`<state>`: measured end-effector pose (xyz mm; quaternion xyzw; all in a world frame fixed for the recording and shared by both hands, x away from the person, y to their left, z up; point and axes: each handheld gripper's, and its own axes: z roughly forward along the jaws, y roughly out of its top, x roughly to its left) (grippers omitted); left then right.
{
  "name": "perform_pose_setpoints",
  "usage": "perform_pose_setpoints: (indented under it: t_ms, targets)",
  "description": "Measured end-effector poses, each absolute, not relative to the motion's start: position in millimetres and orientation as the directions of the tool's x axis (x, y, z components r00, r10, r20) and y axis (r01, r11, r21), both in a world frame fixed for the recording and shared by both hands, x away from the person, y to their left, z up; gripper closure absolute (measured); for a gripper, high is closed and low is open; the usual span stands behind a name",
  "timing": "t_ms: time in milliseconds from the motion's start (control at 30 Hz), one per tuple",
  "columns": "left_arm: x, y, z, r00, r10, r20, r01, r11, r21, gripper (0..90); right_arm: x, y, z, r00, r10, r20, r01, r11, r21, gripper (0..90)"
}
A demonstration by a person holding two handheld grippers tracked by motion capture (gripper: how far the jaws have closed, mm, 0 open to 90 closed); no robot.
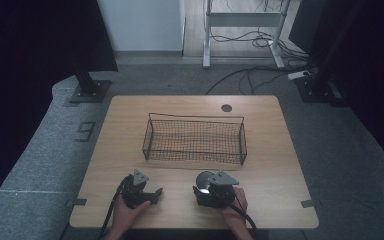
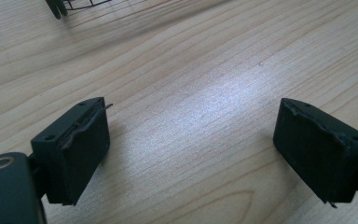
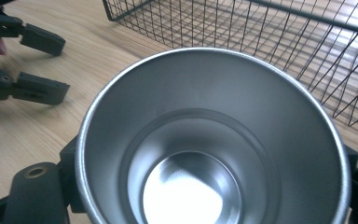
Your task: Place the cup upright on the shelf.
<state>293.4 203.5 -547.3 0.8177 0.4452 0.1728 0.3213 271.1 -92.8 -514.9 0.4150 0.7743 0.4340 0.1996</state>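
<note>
A shiny steel cup (image 3: 205, 154) sits between the black jaws of my right gripper (image 3: 209, 182), its open mouth facing the camera; the jaws press on both its sides. In the high view the cup (image 1: 204, 181) is low over the table's near edge, right of centre, held by the right gripper (image 1: 204, 189). My left gripper (image 1: 152, 194) rests on the wood at the near left, jaws wide apart with bare tabletop between them (image 2: 191, 140). It also appears in the right gripper view, where the left gripper (image 3: 63, 67) stands open.
A black wire basket (image 1: 195, 119) stands mid-table, just beyond both grippers; its mesh wall (image 3: 270, 42) is close behind the cup. The wooden table (image 1: 270, 165) has a round grommet hole (image 1: 226, 108) at its far edge. Cables and desk legs lie on the floor beyond.
</note>
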Motion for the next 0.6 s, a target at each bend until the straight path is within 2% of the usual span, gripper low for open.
perform_pose_setpoints:
  t_ms: [600]
  targets:
    - [293.4,203.6,-547.3,0.545,0.838,-0.003,0.617,-0.399,0.679,10.6,266.6,-99.5,-486.5,-0.614,0.789,0.026,0.423,0.3,0.855,18.2]
